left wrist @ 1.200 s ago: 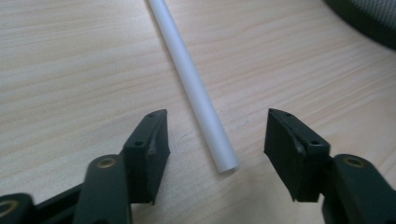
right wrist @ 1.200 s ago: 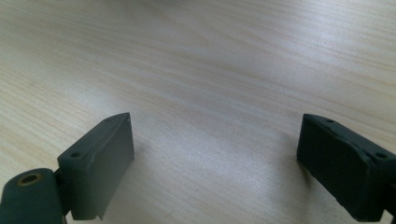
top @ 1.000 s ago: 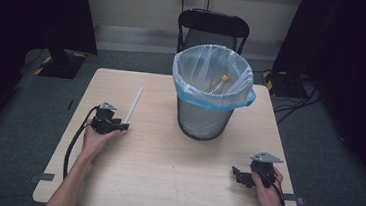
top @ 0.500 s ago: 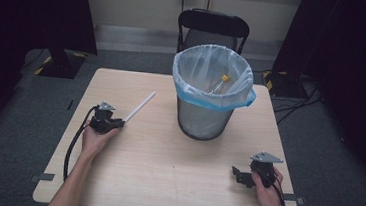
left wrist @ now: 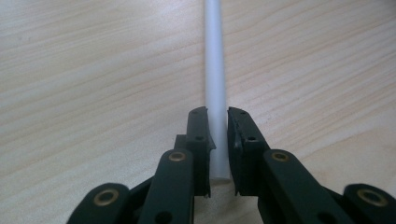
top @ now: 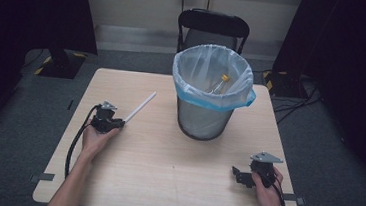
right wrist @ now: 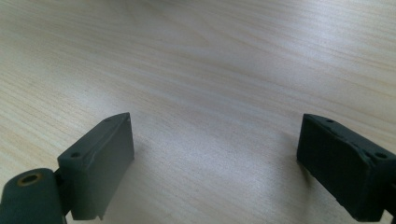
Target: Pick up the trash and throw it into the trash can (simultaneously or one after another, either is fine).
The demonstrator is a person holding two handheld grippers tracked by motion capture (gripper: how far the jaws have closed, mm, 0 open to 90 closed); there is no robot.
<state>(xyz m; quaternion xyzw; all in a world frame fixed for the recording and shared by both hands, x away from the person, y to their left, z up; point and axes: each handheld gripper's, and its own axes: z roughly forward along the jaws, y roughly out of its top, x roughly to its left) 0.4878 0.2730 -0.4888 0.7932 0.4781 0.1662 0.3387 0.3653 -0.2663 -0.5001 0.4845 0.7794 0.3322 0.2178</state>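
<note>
A white tube (top: 140, 107) is clamped at its near end between the 2 jaws of the left tool (top: 111, 123), as is seen in the left gripper view (left wrist: 215, 93). The tube is pointed away toward the bin (top: 204, 120), its far end well short of it. The bin, lined with a clear bag, is stood on the counter (top: 165, 171), and a bottle (top: 219, 83) is seen inside it. The right tool (top: 237, 174) is held low near the counter's front right corner, its jaws set wide apart over bare wood.
</note>
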